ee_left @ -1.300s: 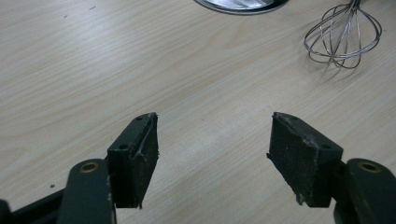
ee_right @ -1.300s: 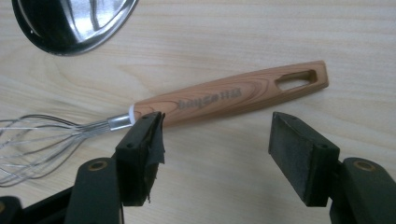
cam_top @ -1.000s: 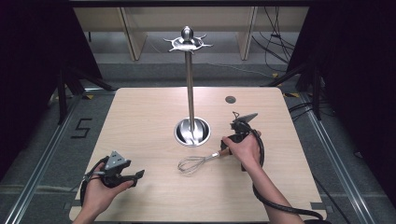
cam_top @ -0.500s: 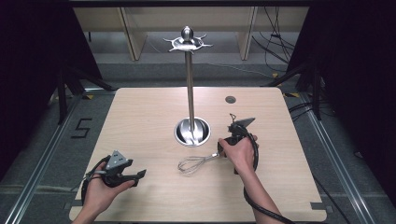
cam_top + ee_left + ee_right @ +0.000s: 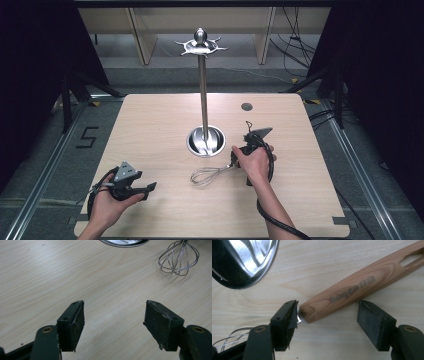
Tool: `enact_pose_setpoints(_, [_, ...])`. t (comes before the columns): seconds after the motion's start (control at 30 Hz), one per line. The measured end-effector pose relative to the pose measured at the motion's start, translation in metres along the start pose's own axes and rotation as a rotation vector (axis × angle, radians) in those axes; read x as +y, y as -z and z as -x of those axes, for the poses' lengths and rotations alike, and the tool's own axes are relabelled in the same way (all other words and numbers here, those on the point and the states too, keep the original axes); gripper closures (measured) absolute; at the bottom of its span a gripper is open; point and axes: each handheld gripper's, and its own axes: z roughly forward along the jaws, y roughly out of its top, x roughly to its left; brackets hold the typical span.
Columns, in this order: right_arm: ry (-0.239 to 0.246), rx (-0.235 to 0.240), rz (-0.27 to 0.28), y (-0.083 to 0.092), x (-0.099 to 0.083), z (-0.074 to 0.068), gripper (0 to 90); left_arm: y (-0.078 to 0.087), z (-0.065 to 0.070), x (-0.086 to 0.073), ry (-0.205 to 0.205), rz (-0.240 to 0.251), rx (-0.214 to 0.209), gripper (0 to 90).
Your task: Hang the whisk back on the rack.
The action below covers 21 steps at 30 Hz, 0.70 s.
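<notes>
Right hand-held gripper (image 5: 327, 312), jaws just widened, straddles the whisk (image 5: 362, 287) handle crookedly; closing could skid it across the desk (image 5: 150, 130). Left hand-held gripper (image 5: 113, 317) is spread, empty.

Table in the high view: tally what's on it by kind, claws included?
Whisk: 1
Steel hanging stand: 1
Claws, left claw and right claw: 2
Total: 4
</notes>
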Motion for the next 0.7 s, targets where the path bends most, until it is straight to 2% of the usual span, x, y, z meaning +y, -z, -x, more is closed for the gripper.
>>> enact_pose_setpoints(0.03, [-0.006, 0.005, -0.011, -0.001, 0.001, -0.001, 33.5, 0.000, 0.001, 0.000, 0.004, 0.001, 0.001, 31.7])
enact_pose_setpoints(0.07, [-0.027, 0.006, 0.021, -0.004, 0.001, -0.002, 33.6, 0.000, 0.000, 0.000, -0.003, 0.003, 0.001, 31.8])
enact_pose_setpoints(0.1, [-0.152, 0.023, -0.033, -0.002, 0.004, -0.011, 33.6, 0.001, 0.000, 0.000, -0.001, -0.007, -0.011, 31.7])
enact_pose_setpoints(0.13, [-0.171, 0.016, -0.078, 0.000, 0.005, -0.012, 33.5, 0.002, -0.002, 0.000, -0.028, -0.030, -0.013, 31.8])
enact_pose_setpoints(0.17, [-0.248, 0.032, -0.092, 0.001, 0.010, -0.015, 33.4, 0.002, -0.002, 0.000, -0.023, -0.026, -0.013, 31.7])
enact_pose_setpoints(0.2, [-0.248, 0.032, -0.092, 0.001, 0.010, -0.015, 33.4, 0.002, -0.002, 0.000, -0.025, -0.027, -0.014, 31.7])
enact_pose_setpoints(0.23, [-0.221, 0.012, -0.073, -0.004, 0.007, -0.015, 33.9, 0.003, -0.003, 0.000, -0.038, -0.039, -0.013, 31.8])
enact_pose_setpoints(0.27, [-0.185, 0.002, -0.097, -0.002, 0.008, -0.012, 34.3, 0.003, -0.003, 0.000, -0.038, -0.039, -0.013, 31.8])
enact_pose_setpoints(0.3, [-0.185, 0.002, -0.097, -0.002, 0.008, -0.012, 34.3, -0.001, 0.001, -0.001, 0.019, 0.007, -0.015, 31.8])
enact_pose_setpoints(0.33, [-0.205, -0.005, -0.094, -0.003, 0.009, -0.013, 34.4, 0.000, 0.000, 0.000, 0.002, -0.018, -0.010, 31.8])
enact_pose_setpoints(0.37, [-0.205, -0.007, -0.105, -0.002, 0.011, -0.013, 34.4, 0.000, 0.000, 0.000, 0.002, -0.019, -0.020, 31.8])
enact_pose_setpoints(0.4, [-0.227, -0.016, -0.096, -0.003, 0.013, -0.016, 34.9, 0.002, -0.002, 0.000, -0.024, -0.044, -0.022, 31.8])
enact_pose_setpoints(0.43, [-0.265, -0.016, -0.075, -0.004, 0.016, -0.019, 35.6, 0.000, 0.001, -0.001, 0.006, -0.005, -0.008, 31.8])
enact_pose_setpoints(0.47, [-0.273, -0.036, -0.072, -0.005, 0.018, -0.020, 36.7, -0.001, 0.000, -0.001, -0.007, -0.006, 0.002, 31.8])
enact_pose_setpoints(0.53, [-0.242, -0.067, -0.099, -0.005, 0.019, -0.021, 45.1, -0.001, 0.001, -0.001, 0.000, 0.003, -0.013, 31.9])
enact_pose_setpoints(0.7, [-0.203, -0.068, -0.110, -0.003, 0.018, -0.018, 51.2, 0.000, 0.000, -0.001, -0.008, -0.005, -0.008, 31.9])
